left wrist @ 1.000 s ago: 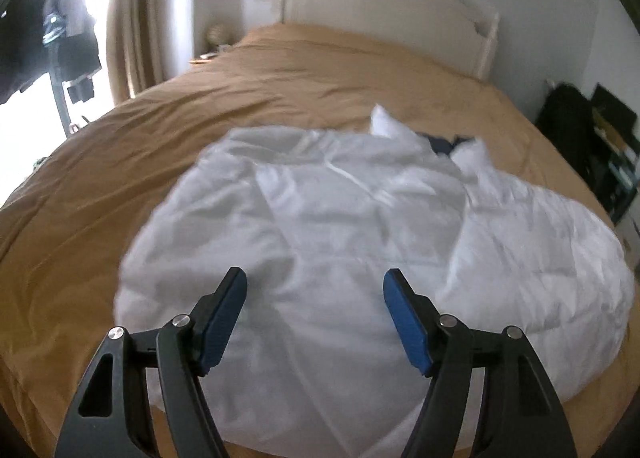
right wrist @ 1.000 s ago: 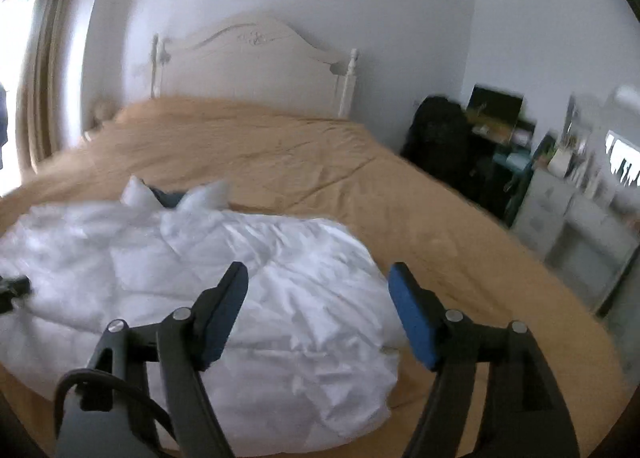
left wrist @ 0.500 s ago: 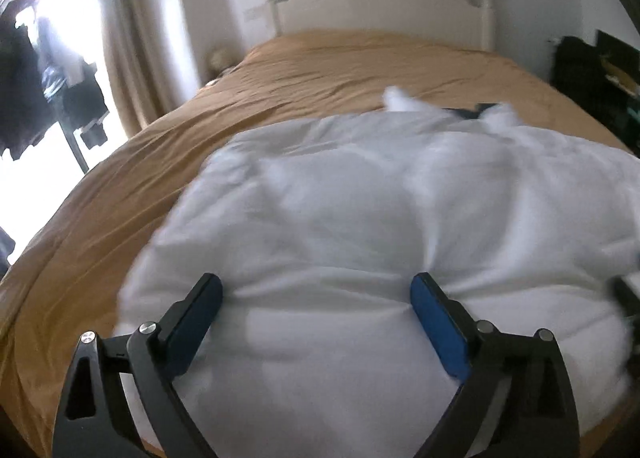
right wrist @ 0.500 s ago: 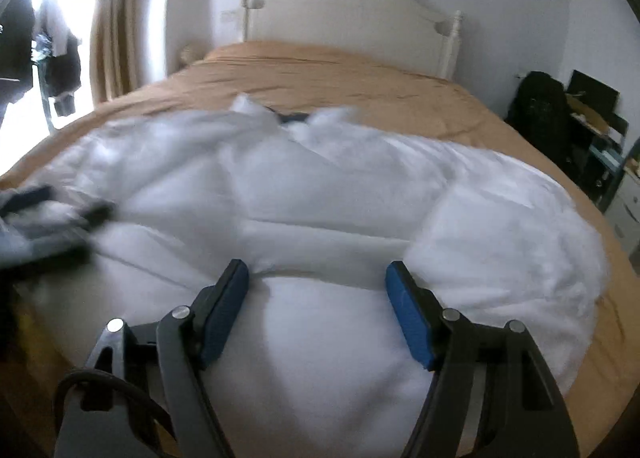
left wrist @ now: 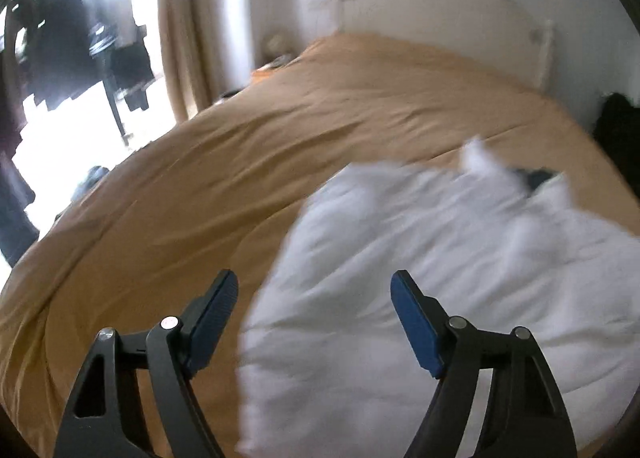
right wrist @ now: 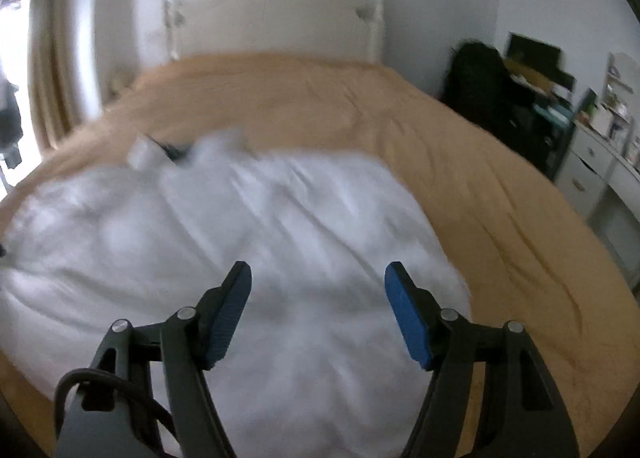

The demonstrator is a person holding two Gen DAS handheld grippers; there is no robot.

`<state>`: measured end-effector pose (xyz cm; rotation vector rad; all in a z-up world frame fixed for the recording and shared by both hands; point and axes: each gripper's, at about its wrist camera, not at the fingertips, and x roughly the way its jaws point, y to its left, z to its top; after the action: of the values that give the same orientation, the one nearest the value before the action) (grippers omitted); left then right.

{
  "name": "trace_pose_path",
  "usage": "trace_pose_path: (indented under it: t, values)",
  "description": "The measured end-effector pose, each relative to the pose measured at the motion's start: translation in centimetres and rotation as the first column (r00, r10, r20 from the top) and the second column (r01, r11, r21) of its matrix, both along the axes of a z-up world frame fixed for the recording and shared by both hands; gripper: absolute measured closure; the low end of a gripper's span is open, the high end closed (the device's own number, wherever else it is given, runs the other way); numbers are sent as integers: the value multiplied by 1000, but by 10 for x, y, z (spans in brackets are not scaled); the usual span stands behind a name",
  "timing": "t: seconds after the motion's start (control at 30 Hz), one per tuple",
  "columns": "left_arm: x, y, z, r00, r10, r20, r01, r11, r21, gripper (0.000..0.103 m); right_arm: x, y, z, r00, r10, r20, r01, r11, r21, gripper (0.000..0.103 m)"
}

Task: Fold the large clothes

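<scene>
A large white shirt [left wrist: 440, 278] lies spread on the tan bed cover [left wrist: 200, 197], its collar [left wrist: 480, 157] toward the headboard. My left gripper [left wrist: 314, 290] hovers over the shirt's left edge; its jaws stand wide and are closing, with nothing between them. In the right wrist view the same shirt [right wrist: 240, 250] fills the lower middle, collar [right wrist: 176, 149] at the far left. My right gripper [right wrist: 318, 282] hangs above the shirt's near right part, open, holding nothing. Both views are blurred by motion.
A white headboard [right wrist: 276, 13] stands at the far end of the bed. Curtains and a bright doorway [left wrist: 80, 69] are to the left. A dark bag or chair [right wrist: 484, 85] and a white dresser [right wrist: 600, 173] line the right wall.
Both grippers swung across the shirt and back outward. The left one now sits over the shirt's left edge; the right view again shows the bed's right side. The shirt lies much as before.
</scene>
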<state>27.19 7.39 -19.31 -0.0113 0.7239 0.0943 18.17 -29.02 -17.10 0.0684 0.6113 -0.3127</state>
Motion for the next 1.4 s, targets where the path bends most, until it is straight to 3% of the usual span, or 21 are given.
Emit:
trace_pose_path:
  t: [0.07,0.17,0.23,0.3,0.33,0.4,0.5,0.6,0.73,0.83,0.9,0.93,1.03,1.13,1.17,1.23,1.33,1.4]
  values:
    - [17,-35,8,993,-111,-41,111,994,-22,22,33,18,16,997,73,-28,-72,997,18,33]
    - [54,-90,-3,961,-234,-146,234,972,-19,22,85,41,17,986,134,-103,-125,988,96,33]
    - [81,-117,-20,945,-241,-219,253,967,28,21,121,51,8,975,153,-161,-138,985,101,33]
    - [115,-127,-50,920,-226,-321,250,968,35,17,162,53,-13,948,154,-277,-124,985,121,35]
    - [123,-127,-58,916,-218,-336,244,969,38,7,180,48,-29,928,154,-340,-108,983,152,35]
    - [146,-112,-63,922,-188,-339,214,976,39,1,200,32,-48,907,130,-401,-78,987,144,37]
    - [164,-71,-63,944,-42,-327,87,988,124,0,208,-3,-48,917,71,-393,-24,992,125,37]
    - [172,-24,-66,941,55,-333,-14,992,124,0,199,-51,-47,919,-27,-393,79,990,117,37]
    - [155,25,-44,948,74,-309,-81,997,-10,10,173,-95,-32,936,-98,-338,165,970,177,38]
    - [109,60,-11,978,12,-208,-50,982,-182,7,124,-111,3,975,-64,-212,128,943,306,27]
    - [68,85,-3,980,-35,-196,-24,956,-293,1,80,-117,21,987,-17,-162,73,935,347,5]
    - [57,91,-4,977,-52,-205,-18,944,-328,1,60,-121,25,987,-1,-158,60,927,369,1]
    - [13,114,-31,953,-108,-283,-37,886,-462,1,11,-128,15,983,31,-181,57,885,461,0]
    - [-23,125,-68,936,-132,-328,-101,789,-606,1,-38,-149,-19,979,37,-201,104,758,643,0]
    - [-31,125,-83,929,-145,-340,-124,746,-654,1,-50,-152,-35,979,42,-199,113,703,702,0]
    - [-33,122,-108,921,-163,-353,-157,675,-721,1,-58,-151,-63,977,48,-209,131,636,760,0]
    - [-29,108,-105,940,-183,-287,-102,653,-750,1,-53,-147,-90,986,73,-147,89,515,853,0]
    - [-16,91,-100,934,-250,-255,-45,626,-779,1,-36,-140,-100,981,107,-163,90,493,865,0]
